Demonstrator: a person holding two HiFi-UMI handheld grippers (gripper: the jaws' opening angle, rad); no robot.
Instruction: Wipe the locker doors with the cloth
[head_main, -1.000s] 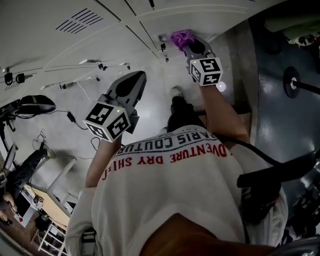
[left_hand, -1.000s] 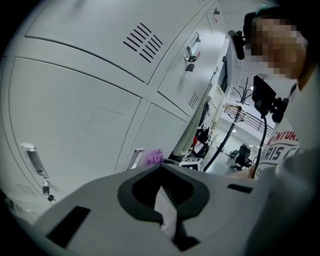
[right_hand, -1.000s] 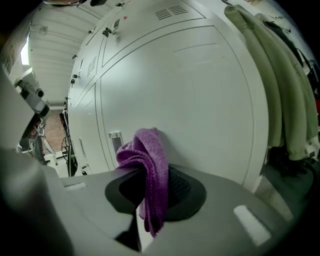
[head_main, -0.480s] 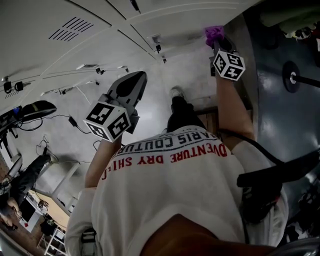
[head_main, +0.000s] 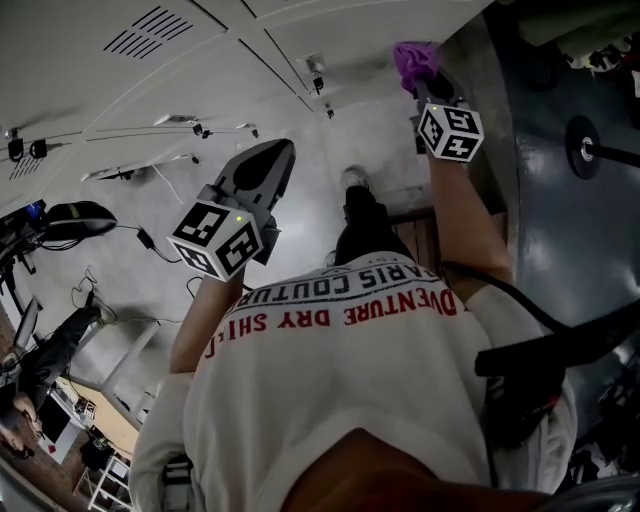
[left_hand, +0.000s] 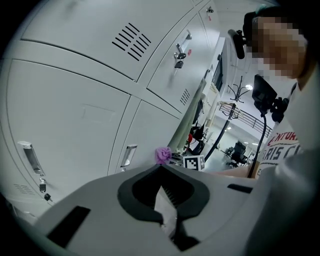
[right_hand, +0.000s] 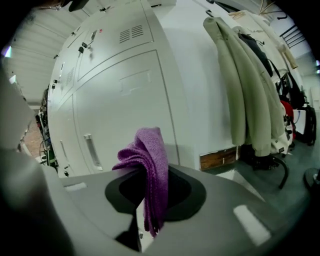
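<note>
A purple knitted cloth (right_hand: 147, 160) hangs folded from my right gripper (right_hand: 148, 170), which is shut on it. In the head view that gripper (head_main: 422, 82) is stretched far forward at the upper right, and the cloth (head_main: 414, 58) is at the right end of the grey locker doors (head_main: 120, 90); whether it touches the surface I cannot tell. The lowest door (right_hand: 125, 100) fills the right gripper view behind the cloth. My left gripper (head_main: 274, 152) is held nearer the body, shut and empty, jaw tips meeting (left_hand: 160, 167). The cloth (left_hand: 163, 154) shows small beyond them.
Pale coats (right_hand: 250, 85) hang right of the lockers above a stand base (head_main: 585, 160). Door handles (right_hand: 90, 150) and padlocks (left_hand: 179, 52) stick out from the doors. Cables (head_main: 150, 240) trail over the floor at left. The person's shoe (head_main: 352, 183) is below the grippers.
My right gripper has carried the cloth rightward along the lockers, then slightly back left and up. The left gripper has stayed where it was.
</note>
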